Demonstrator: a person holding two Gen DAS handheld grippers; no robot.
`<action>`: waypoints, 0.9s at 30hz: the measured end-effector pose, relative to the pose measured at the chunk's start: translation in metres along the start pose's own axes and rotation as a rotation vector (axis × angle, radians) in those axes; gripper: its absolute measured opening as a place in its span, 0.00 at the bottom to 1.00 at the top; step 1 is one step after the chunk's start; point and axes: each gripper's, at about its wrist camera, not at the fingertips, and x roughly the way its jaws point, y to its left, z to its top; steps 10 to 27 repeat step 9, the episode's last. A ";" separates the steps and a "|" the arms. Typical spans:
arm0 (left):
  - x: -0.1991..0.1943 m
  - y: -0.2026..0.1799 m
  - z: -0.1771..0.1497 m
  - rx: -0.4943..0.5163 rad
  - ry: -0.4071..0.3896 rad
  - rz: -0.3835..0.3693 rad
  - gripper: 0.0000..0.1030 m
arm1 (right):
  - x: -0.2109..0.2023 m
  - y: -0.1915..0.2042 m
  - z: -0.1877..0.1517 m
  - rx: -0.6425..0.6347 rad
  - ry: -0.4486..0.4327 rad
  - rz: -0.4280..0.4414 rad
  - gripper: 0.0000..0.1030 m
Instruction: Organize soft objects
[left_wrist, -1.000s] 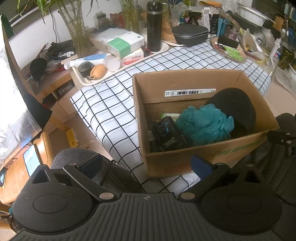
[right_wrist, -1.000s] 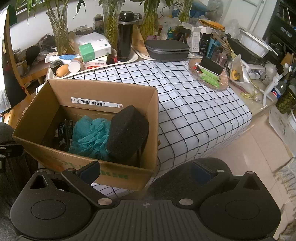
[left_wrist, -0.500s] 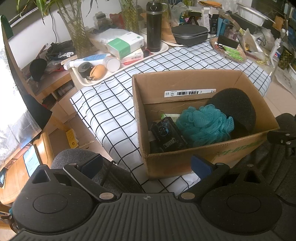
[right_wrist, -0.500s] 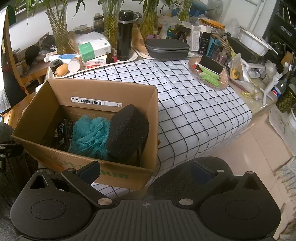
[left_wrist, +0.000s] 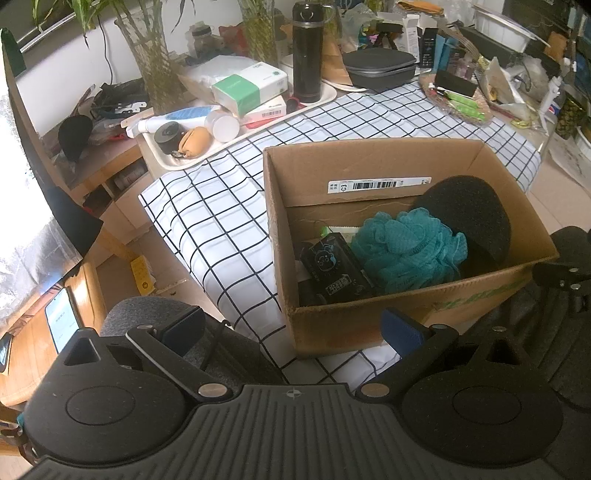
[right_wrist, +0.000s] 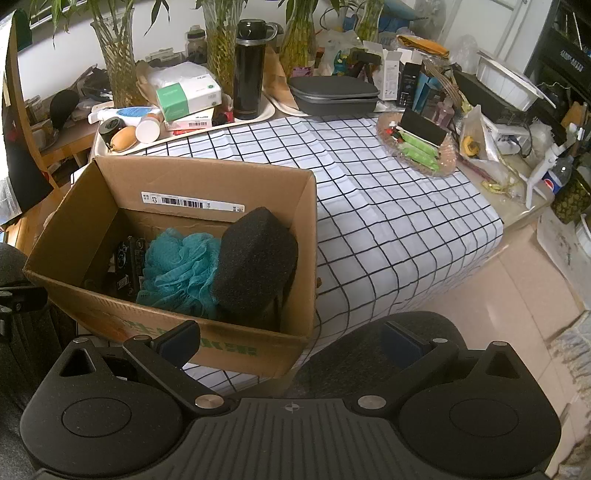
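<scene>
One cardboard box (left_wrist: 388, 170) on the checked tablecloth (left_wrist: 221, 221), holding one teal mesh puff (left_wrist: 406, 251), one black sponge (left_wrist: 469, 214) leaning at its right end, one black packet (left_wrist: 332, 269) at its left. Left gripper (left_wrist: 291, 328) and right gripper (right_wrist: 291, 339): both spread wide, empty, near the box's front wall.

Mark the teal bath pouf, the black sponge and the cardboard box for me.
teal bath pouf (left_wrist: 406, 251), left wrist view, middle of the mesh ruffles.
black sponge (right_wrist: 255, 258), right wrist view, its broad top face.
cardboard box (right_wrist: 207, 177), right wrist view, inner face of the far wall.
</scene>
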 end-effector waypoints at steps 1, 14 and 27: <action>0.001 0.000 0.000 0.001 0.001 0.000 1.00 | 0.000 0.000 -0.001 -0.001 0.001 0.000 1.00; 0.003 -0.002 -0.001 0.005 -0.005 -0.004 1.00 | 0.001 0.000 -0.001 0.000 0.002 0.001 1.00; 0.003 -0.002 -0.001 0.005 -0.005 -0.004 1.00 | 0.001 0.000 -0.001 0.000 0.002 0.001 1.00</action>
